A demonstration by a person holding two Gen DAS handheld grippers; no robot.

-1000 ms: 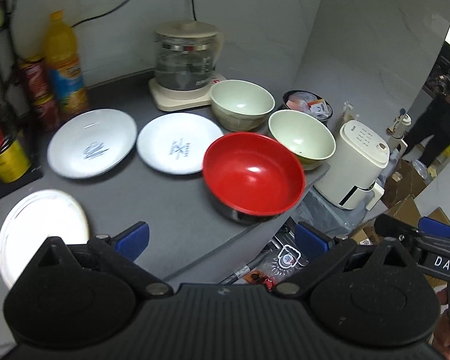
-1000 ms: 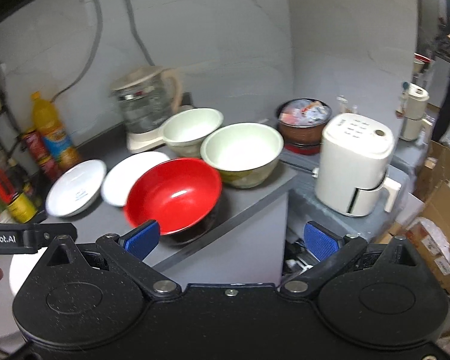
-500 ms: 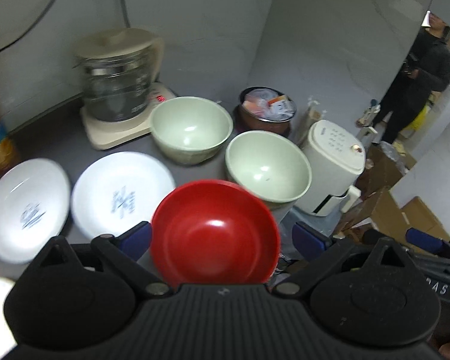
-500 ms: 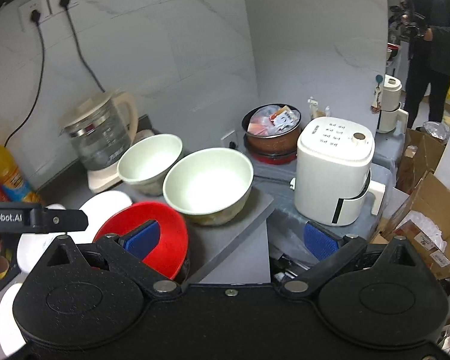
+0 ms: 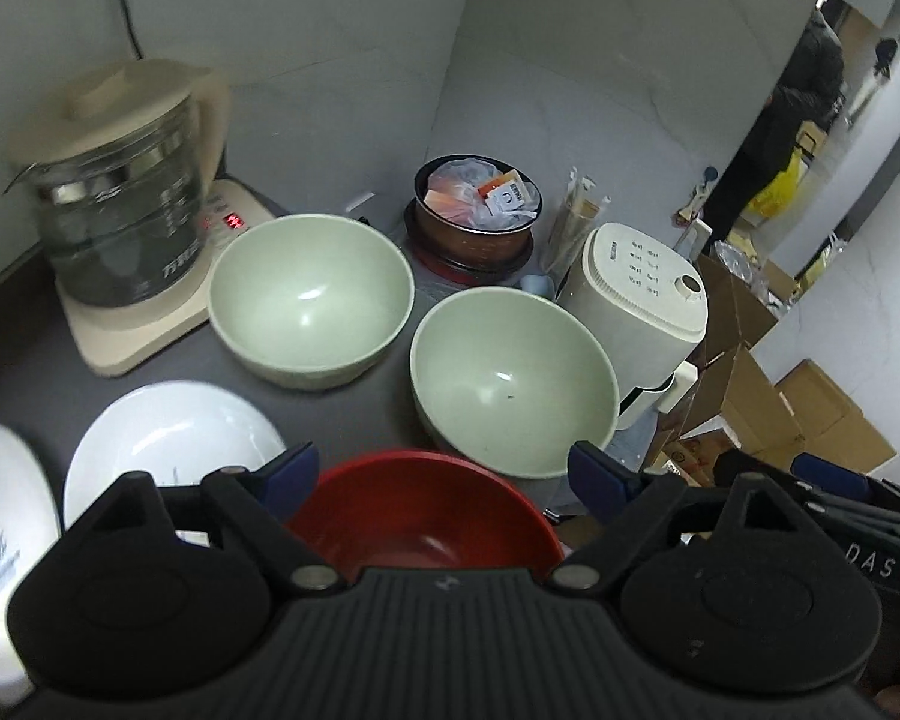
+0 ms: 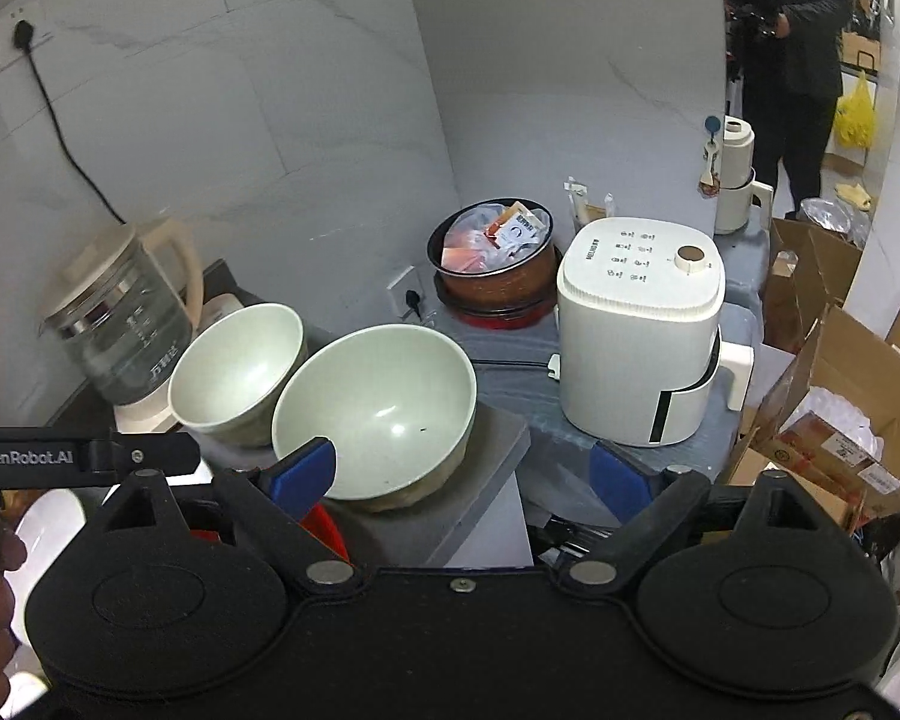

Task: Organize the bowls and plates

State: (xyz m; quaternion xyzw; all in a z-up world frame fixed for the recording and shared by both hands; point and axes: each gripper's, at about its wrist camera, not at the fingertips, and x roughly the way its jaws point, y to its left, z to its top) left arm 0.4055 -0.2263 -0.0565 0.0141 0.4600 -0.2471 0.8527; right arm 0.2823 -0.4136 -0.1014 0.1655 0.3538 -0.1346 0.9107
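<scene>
A red bowl (image 5: 426,510) sits on the grey counter (image 5: 42,360) right under my open left gripper (image 5: 444,471), between its blue pads. Two pale green bowls stand beyond it, one at the back (image 5: 311,306) and one near the counter's right edge (image 5: 513,378). Two white plates lie to the left, a nearer one (image 5: 168,438) and one at the frame edge (image 5: 0,516). In the right wrist view my open right gripper (image 6: 462,471) is just in front of the near green bowl (image 6: 378,408), with the back green bowl (image 6: 234,366) and a sliver of the red bowl (image 6: 324,531) to the left.
A glass kettle (image 5: 120,210) on its base stands at the back left. A white appliance (image 6: 642,324) and a brown pot (image 6: 495,258) of packets sit on a lower surface right of the counter edge. Cardboard boxes (image 6: 840,408) lie on the floor; a person (image 6: 798,60) stands behind.
Both grippers moved forward and to the right. The red bowl has slid under the left gripper and the green bowls now fill the middle of both views. Nothing has been grasped.
</scene>
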